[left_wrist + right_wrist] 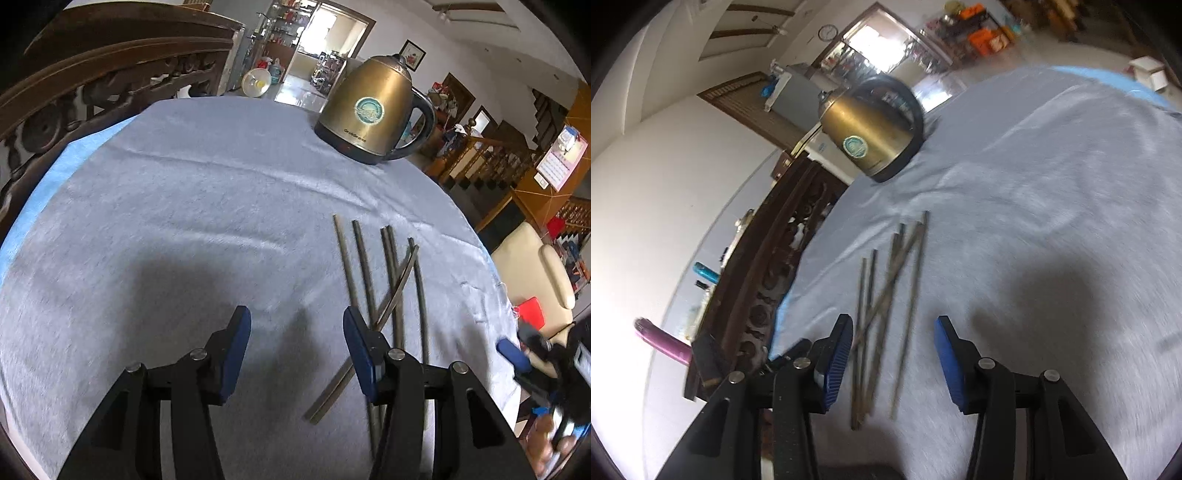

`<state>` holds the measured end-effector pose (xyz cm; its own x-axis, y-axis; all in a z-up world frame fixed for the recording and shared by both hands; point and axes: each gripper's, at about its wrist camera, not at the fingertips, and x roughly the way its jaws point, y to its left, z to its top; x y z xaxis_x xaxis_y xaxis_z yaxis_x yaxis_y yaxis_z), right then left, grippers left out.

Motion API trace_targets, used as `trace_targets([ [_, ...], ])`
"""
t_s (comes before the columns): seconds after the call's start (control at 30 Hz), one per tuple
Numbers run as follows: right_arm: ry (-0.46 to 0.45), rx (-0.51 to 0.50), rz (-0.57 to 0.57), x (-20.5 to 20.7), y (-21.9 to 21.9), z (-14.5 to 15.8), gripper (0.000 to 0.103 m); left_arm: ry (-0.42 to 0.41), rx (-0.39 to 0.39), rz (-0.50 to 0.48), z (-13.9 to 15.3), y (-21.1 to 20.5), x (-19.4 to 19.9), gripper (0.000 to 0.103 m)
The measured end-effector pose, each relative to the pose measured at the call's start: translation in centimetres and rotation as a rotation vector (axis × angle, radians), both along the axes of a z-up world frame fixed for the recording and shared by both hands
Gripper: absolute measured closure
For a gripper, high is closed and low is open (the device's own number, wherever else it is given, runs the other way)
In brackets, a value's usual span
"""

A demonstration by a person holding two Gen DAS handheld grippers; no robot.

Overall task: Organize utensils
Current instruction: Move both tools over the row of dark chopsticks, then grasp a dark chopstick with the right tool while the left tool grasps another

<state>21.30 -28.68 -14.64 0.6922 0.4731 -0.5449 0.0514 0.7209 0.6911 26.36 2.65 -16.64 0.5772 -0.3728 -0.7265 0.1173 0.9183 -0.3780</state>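
Note:
Several dark metal chopsticks [391, 291] lie loose on the grey tablecloth [184, 221], most roughly side by side and one crossed over the others. My left gripper [295, 325] is open and empty above the cloth, its right finger just over the near ends of the chopsticks. In the right wrist view the same chopsticks [886, 306] lie between and ahead of the fingers of my right gripper [894, 332], which is open and empty. The right gripper also shows blurred at the right edge of the left wrist view [517, 354].
A brass-coloured electric kettle [376, 110] stands at the far side of the table and also shows in the right wrist view [875, 136]. A carved wooden chair back [74, 103] rises at the table's left edge. A cream chair [532, 273] stands beyond the right edge.

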Motion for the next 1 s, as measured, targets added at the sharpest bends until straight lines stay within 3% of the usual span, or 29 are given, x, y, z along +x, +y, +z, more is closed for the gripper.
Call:
trace_targets([
  [0.17, 0.041, -0.104, 0.010, 5.3, 0.2, 0.4, 0.072, -0.003, 0.033, -0.046, 0.8, -2.6, 1.7, 0.050],
  [0.27, 0.069, -0.091, 0.011, 6.8, 0.2, -0.4, 0.072, -0.030, 0.080, -0.082, 1.1, -4.1, 2.6, 0.050],
  [0.4, 0.086, -0.074, 0.035, 8.0, 0.4, -1.1, 0.072, 0.047, 0.102, -0.089, -0.3, -4.8, 6.1, 0.050],
  [0.53, 0.127, 0.034, 0.070, 10.3, 0.4, -1.7, 0.072, 0.087, 0.125, -0.051, -0.9, -4.7, 8.9, 0.051],
  [0.67, 0.182, 0.110, 0.093, 13.3, 1.5, -2.3, 0.072, 0.104, 0.183, -0.093, -1.0, -6.0, 10.2, 0.052],
  [0.83, 0.290, 0.072, 0.046, 15.6, 2.7, -3.2, 0.072, 0.108, 0.200, -0.106, -1.2, -6.0, 10.6, 0.062],
  [1.0, 0.390, -0.005, -0.017, 16.5, 3.3, -3.8, 0.072, 0.114, 0.196, -0.102, -1.2, -4.9, 10.6, 0.063],
])
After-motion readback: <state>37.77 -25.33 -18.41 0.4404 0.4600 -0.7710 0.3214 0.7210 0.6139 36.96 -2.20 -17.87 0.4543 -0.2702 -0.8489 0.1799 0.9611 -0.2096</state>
